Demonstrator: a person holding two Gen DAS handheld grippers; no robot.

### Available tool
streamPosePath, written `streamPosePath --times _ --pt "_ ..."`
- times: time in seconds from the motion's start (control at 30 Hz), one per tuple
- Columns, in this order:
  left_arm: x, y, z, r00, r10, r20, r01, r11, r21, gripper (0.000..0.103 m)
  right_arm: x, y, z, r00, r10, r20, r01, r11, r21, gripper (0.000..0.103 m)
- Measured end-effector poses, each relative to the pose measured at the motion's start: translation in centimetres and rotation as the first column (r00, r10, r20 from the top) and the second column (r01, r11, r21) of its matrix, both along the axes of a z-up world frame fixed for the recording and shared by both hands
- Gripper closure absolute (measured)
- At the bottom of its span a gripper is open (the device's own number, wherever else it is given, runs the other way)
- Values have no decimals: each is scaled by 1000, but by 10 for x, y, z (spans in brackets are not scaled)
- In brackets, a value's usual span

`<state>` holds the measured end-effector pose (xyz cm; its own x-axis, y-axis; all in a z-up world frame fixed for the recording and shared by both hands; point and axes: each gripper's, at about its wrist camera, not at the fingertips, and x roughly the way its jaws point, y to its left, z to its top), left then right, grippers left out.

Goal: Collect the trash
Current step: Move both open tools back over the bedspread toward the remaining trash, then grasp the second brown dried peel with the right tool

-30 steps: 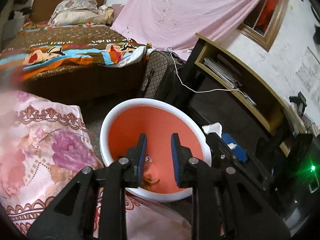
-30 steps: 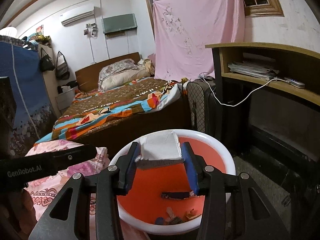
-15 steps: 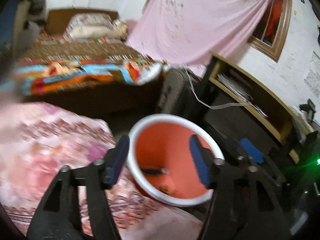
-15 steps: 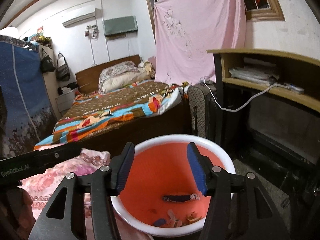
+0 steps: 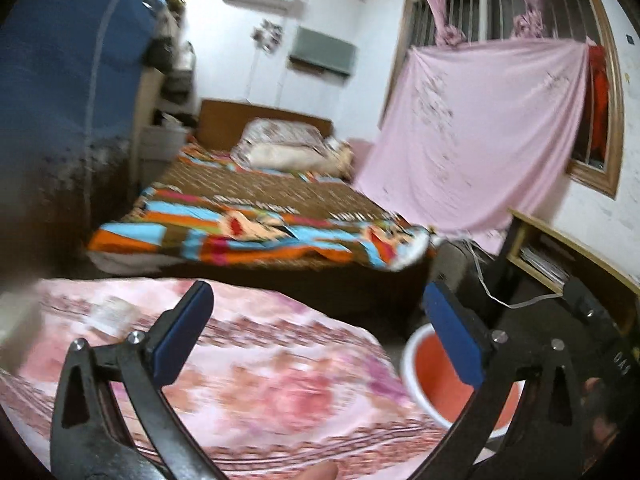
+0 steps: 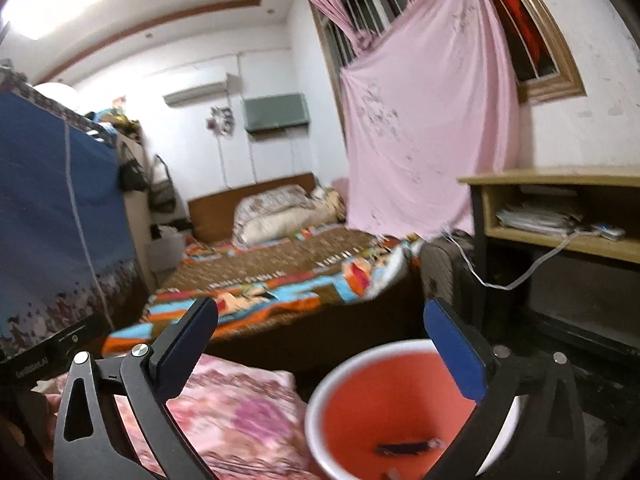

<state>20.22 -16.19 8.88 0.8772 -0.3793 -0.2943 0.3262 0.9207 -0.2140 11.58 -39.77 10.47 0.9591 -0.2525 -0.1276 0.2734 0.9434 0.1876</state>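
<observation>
A white basin with an orange inside stands on the floor beside the pink floral blanket; a dark piece of trash lies in it. The basin also shows low right in the left wrist view. My right gripper is wide open and empty above the basin's left rim. My left gripper is wide open and empty over the pink blanket. A small pale scrap lies on the blanket to the left of its left finger; it is blurred.
A bed with a colourful striped cover stands behind the blanket. A wooden shelf unit with papers and a white cable is at the right. A dark suitcase stands between bed and shelf. A blue wardrobe is at the left.
The right gripper let go of the pale folded piece and opened wide. The left gripper opened wide and swung left and up, from over the basin to over the pink blanket.
</observation>
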Motion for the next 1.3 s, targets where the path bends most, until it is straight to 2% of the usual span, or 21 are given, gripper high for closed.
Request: streamPosePath --times 0.17,0.37,0.67,0.83,1.0,1.1,1.23,1.3 --pt "-12 45 10 993 84 78 -85 996 5 14 6 43 11 994 74 76 -71 997 -43 0" --pt "-26 97 13 971 183 155 -191 981 42 14 16 97 17 972 187 144 -175 980 -93 0" --pt "-26 159 9 945 277 172 -291 955 56 14 37 163 12 934 319 161 -297 944 -144 0" --pt "-25 186 -1 936 297 188 -311 949 48 14 48 191 1 916 374 141 -342 916 -210 0" --pt "-19 209 -14 932 308 192 -321 946 45 14 59 215 -14 901 425 89 -386 877 -287 0" --pt "-7 217 -22 938 304 168 -319 945 67 14 72 225 -21 890 456 33 -428 856 -289 0" --pt "6 221 -32 951 286 115 -297 950 91 14 101 241 -35 870 478 -122 -492 827 -270 0" --pt "15 220 -38 958 278 73 -285 952 108 15 113 248 -41 845 498 -195 -535 805 -258 4"
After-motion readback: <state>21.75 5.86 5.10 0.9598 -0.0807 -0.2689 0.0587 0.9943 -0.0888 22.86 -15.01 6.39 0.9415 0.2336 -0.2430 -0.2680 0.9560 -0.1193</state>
